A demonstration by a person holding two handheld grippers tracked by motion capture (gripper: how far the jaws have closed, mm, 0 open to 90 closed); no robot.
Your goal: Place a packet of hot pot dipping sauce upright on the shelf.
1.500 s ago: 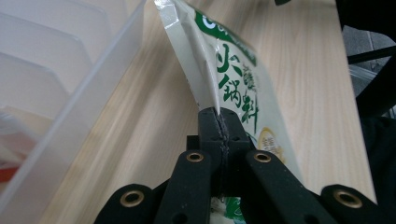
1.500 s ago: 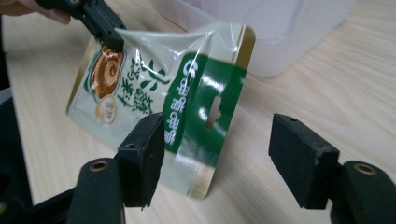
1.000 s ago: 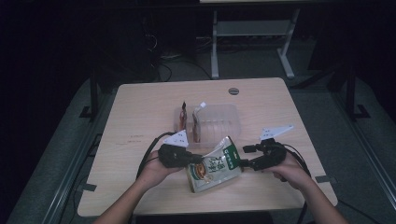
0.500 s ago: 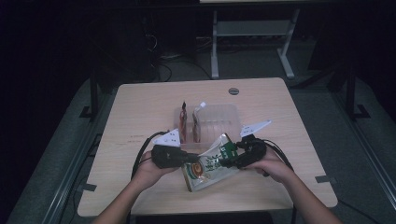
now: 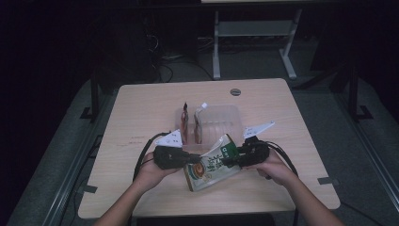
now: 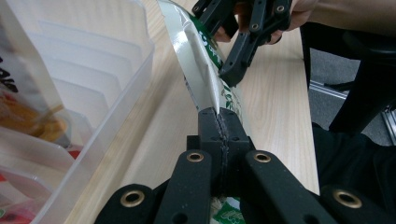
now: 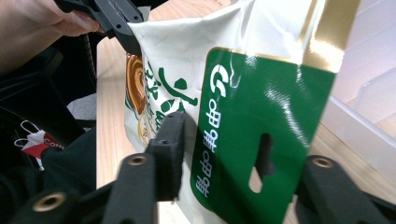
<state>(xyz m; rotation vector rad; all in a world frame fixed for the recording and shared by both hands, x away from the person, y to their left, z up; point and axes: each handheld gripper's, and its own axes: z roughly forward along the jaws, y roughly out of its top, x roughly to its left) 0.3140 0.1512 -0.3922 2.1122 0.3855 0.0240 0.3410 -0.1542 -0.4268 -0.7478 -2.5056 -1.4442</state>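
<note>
A: Where is the snack pouch [image 5: 211, 162] at this moment?

B: Near the front edge of the table [image 5: 141, 101], about midway along it, held up between the two hands. It is a white and green pouch with gold trim and a brown picture on its face; in the high view it sits tilted, its top toward the clear plastic rack [image 5: 221, 120] just behind it.

A: What are the left tongs [image 6: 218, 122] doing?

B: They are pinched tight on one edge of the pouch. In the left gripper view the two black jaws meet with the thin white seam squeezed between them.

A: And the right tongs [image 7: 238, 154]?

B: They straddle the green top strip of the pouch [image 7: 261, 102], the part with the hang slot. Their jaws have just been closing in, with that strip between them. One pad lies against the face of the pouch; the other jaw is behind the strip, so I cannot tell whether it presses yet.

A: What is in the rack?

B: Two other packets stand upright in its slots at the left end, a brown one [image 5: 185, 123] and a paler one [image 5: 199, 123] beside it.
</note>
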